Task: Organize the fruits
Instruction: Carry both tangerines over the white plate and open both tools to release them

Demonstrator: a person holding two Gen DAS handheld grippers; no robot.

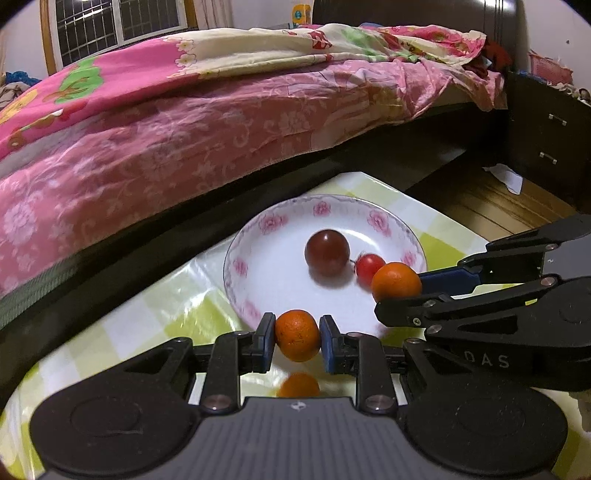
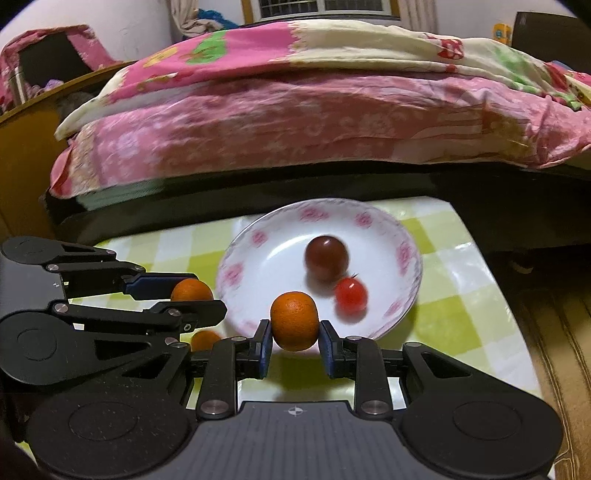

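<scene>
Two small oranges are held off the table, one in each gripper. The left gripper (image 1: 297, 338) has its blue pads pressed on both sides of the left orange (image 1: 297, 335), just in front of the near rim of the plate (image 1: 258, 258), and the fruit's reflection shows on the glossy tablecloth (image 1: 166, 314) below it. The right gripper (image 2: 294, 341) clamps the right orange (image 2: 294, 320) the same way, at the plate's near edge and partly over it. Inside the white, pink-flowered plate lie a dark red tomato (image 1: 327, 252) near the middle and a smaller bright red cherry tomato (image 1: 369, 266) close beside it. The plate rests on a green-and-white checked tablecloth. Behind the table stands a bed (image 1: 184, 129) covered in pink floral bedding, with a dark nightstand (image 1: 546, 140) beside it and a barred window (image 1: 118, 22) beyond.
</scene>
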